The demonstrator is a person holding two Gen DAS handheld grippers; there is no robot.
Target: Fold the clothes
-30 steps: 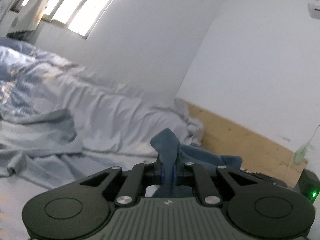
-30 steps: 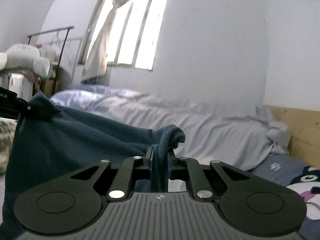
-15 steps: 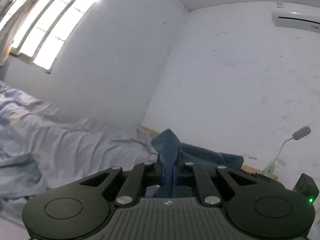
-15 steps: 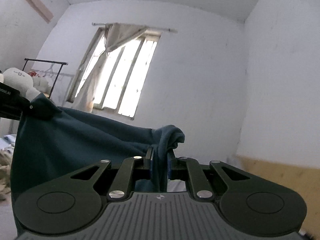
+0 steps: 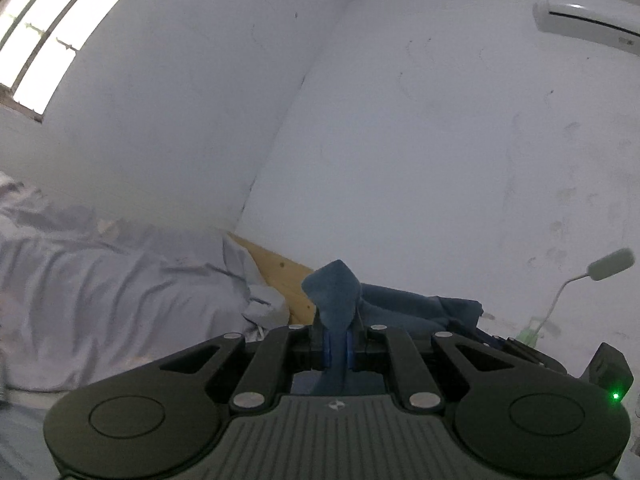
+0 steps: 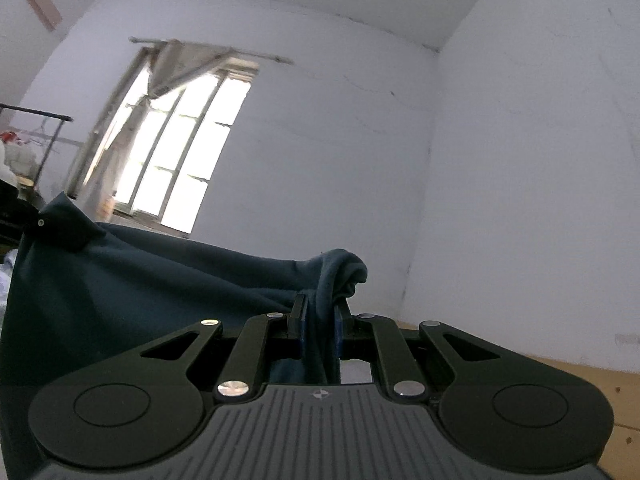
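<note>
Holding the dark blue garment (image 6: 132, 280) aloft, we have our right gripper (image 6: 320, 330) clamped on one bunched corner and our left gripper (image 5: 338, 344) on another. Its top edge runs sideways between them, the body hanging below. The thin pinches could slip, dropping a corner onto the bed (image 5: 100, 292) ahead.

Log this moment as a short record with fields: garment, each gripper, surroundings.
garment: dark blue garment, lifted and spread between the two grippers
left gripper: shut on a bunched corner of the cloth
right gripper: shut on a rolled edge of the cloth
bed: rumpled pale sheets, below left
window: bright, curtain gathered at top
wall unit: air conditioner, upper right
</note>
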